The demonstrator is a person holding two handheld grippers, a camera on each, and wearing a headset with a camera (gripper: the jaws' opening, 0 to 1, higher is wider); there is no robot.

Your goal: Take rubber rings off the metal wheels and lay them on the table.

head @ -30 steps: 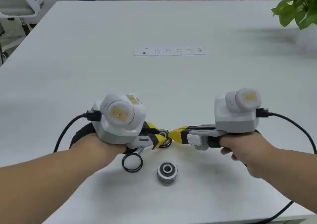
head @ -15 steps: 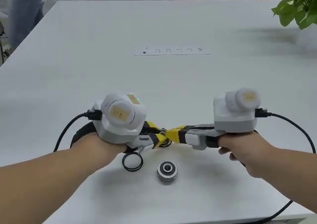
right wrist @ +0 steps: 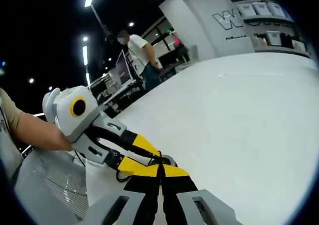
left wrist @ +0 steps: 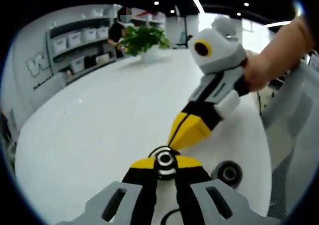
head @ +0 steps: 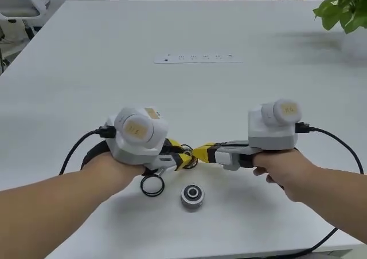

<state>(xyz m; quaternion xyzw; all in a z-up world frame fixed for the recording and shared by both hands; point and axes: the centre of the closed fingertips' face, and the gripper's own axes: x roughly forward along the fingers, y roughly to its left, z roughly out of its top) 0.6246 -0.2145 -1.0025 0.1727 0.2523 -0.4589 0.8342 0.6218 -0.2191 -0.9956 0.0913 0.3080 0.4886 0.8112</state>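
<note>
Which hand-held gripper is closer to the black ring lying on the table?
Left. The left hand-held gripper is right beside the ring and holds a wheel. The right hand-held gripper reaches in from farther right, its tip meeting the left one's.

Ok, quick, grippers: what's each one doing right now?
Left gripper: shut on a wheel.
Right gripper: shut, tips against that wheel; gripping anything cannot be told.

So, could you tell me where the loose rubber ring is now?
Head view: the rubber ring lies on the table, just left of the loose metal wheel, beside the person's left hand.
</note>
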